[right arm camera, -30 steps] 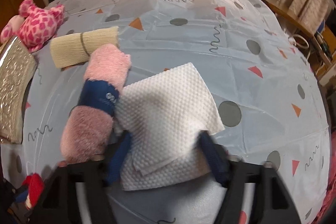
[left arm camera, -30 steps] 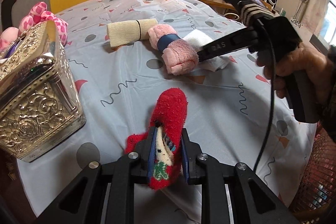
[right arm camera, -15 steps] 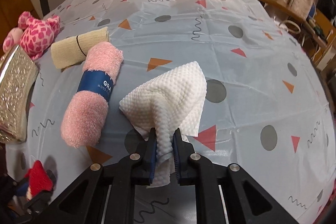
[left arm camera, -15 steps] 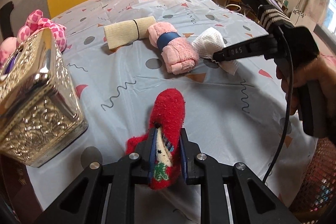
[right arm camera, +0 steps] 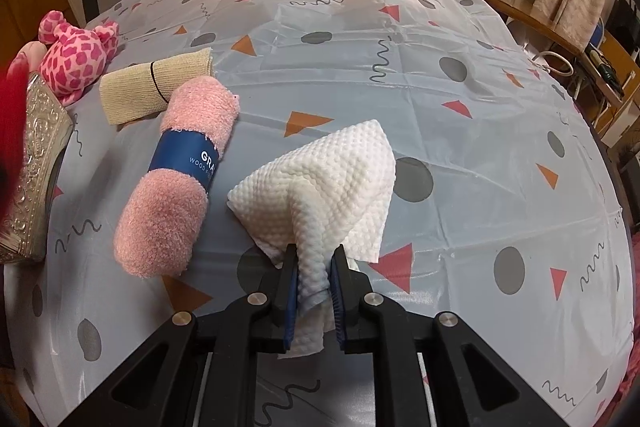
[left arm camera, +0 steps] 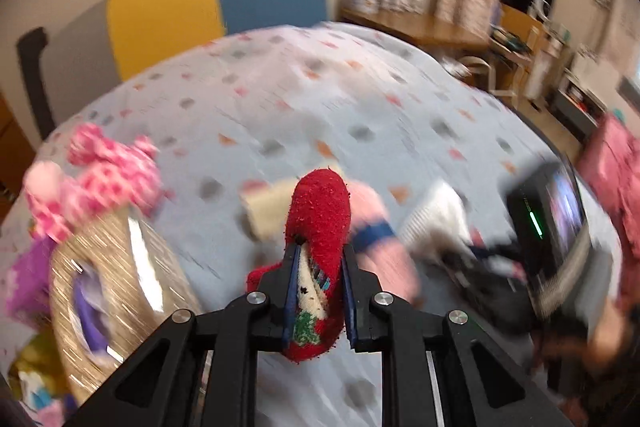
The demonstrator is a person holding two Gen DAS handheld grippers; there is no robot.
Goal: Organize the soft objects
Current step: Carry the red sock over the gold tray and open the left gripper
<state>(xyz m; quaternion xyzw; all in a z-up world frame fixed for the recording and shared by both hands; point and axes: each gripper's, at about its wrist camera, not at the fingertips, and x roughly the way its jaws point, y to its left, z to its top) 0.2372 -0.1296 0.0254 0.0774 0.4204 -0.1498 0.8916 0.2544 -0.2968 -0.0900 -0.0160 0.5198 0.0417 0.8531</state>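
Spread over the table is a pale blue plastic cloth [right arm camera: 460, 155] printed with grey dots, orange and red triangles and squiggles, with a yellow and blue chair back beyond it and a wooden shelf of tins by the window. Near the cloth's left edge stands an embossed silver metal box [right arm camera: 38, 163], its top seen open in the blurred left wrist view, and it is judged to be the container into which the soft things are being gathered. A fuzzy red sock with a cream patterned cuff [left arm camera: 318, 251] is clamped between the blue pads of the left gripper [left arm camera: 318, 297], pinched at the cuff end so that the toe stands free ahead of the fingers; it is carried above the cloth, close beside the box, which suggests a drop into it is intended. A white dimpled paper cloth [right arm camera: 332, 183] is pinched at one bunched corner by the right gripper [right arm camera: 314, 301], whose jaws are closed tight on it, so that the rest is drawn up into a tent shape with its far edges apparently resting on the cloth. Just left of it lies a rolled pink terry towel with a navy paper band [right arm camera: 180, 179], and touching that roll's far end is a beige ribbed fabric roll bound by a black elastic [right arm camera: 156, 87]. A pink spotted plush toy [right arm camera: 76, 55] sits behind the box, untouched
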